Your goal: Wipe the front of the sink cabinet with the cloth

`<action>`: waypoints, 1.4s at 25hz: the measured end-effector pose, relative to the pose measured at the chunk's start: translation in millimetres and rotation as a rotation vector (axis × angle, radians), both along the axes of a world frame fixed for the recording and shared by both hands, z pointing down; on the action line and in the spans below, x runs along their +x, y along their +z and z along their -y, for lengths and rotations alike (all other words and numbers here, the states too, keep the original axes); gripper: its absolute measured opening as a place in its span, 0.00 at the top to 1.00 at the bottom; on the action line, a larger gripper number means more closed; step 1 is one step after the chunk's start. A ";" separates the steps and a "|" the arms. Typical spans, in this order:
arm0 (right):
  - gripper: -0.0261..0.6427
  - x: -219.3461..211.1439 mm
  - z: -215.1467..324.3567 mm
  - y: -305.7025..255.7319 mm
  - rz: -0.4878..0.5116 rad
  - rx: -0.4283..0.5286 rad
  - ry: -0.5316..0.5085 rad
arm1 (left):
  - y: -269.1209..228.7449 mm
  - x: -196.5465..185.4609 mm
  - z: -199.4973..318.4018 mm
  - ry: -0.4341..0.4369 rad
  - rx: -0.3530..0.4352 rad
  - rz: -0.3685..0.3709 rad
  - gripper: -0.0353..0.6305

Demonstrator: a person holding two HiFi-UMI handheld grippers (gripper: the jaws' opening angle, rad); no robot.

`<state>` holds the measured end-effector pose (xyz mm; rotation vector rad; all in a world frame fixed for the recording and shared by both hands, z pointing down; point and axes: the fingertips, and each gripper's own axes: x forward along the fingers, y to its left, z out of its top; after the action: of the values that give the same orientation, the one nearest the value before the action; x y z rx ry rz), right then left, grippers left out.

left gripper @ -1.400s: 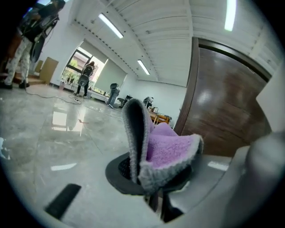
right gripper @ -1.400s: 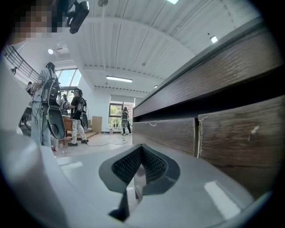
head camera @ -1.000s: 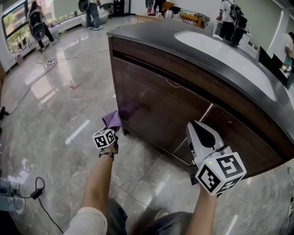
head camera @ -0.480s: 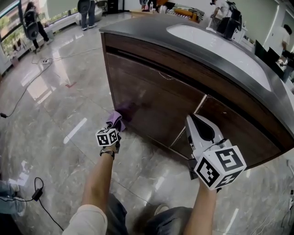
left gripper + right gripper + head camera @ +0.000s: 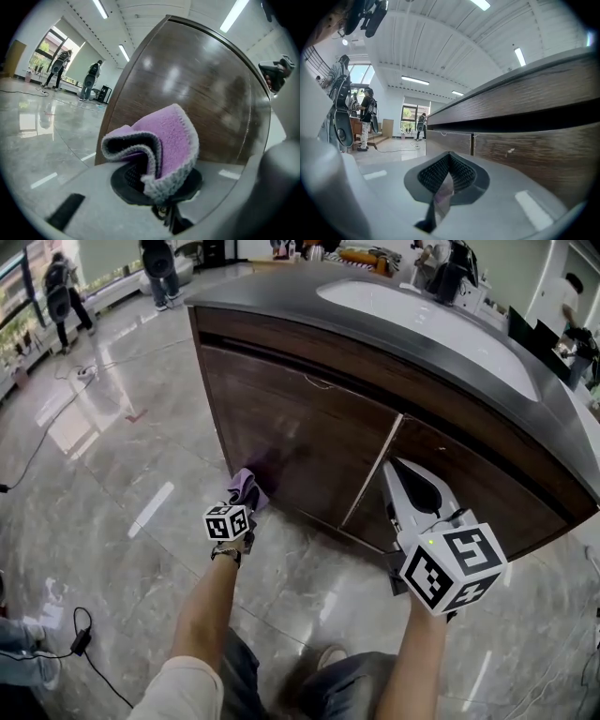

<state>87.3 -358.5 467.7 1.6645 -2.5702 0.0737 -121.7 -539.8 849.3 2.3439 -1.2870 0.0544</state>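
Left gripper [image 5: 155, 186] clamps cloth [image 5: 174, 136] by cabinet [image 5: 309, 446] front; right gripper [image 5: 448, 174] closed, empty.

You're looking down at a glossy floor [image 5: 112, 521] that is reflecting window light. A black cable [image 5: 81, 640] is lying at your left, and two people [image 5: 157, 261] are standing by the far windows [image 5: 47, 44].

No words, numbers or brand names could be read anywhere, small white cube [image 5: 228, 521] at the left and bigger white cube [image 5: 454, 568] at the right showed only black square patterns
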 end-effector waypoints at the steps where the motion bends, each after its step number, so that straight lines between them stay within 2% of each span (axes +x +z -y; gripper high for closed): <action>1: 0.95 2.7 -1.0 -0.8 -0.003 0.000 0.005 | -2.5 9.0 -2.5 0.019 0.009 -0.003 0.88; 5: 0.95 13.7 -6.2 1.8 -0.018 -0.011 0.024 | -4.1 39.0 -13.8 0.073 0.012 0.008 0.87; 9: 0.95 27.2 -13.5 -2.0 -0.013 -0.006 0.051 | -2.7 51.7 -19.6 0.040 -0.024 -0.041 0.88; 18: 0.95 54.0 -23.4 -8.9 -0.002 -0.007 0.093 | 1.6 104.2 -47.0 0.093 -0.039 0.002 0.88; 27: 0.95 93.8 -51.0 -7.8 -0.029 -0.034 0.180 | 0.9 149.9 -77.1 0.183 -0.009 0.139 0.88; 35: 0.95 108.8 -65.6 -12.2 -0.015 -0.025 0.227 | -10.9 195.4 -107.2 0.303 0.070 0.224 0.88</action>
<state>196.1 -292.9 455.5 1.9321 -2.3478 0.1062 73.7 -432.6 838.5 2.6349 -1.0321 0.3842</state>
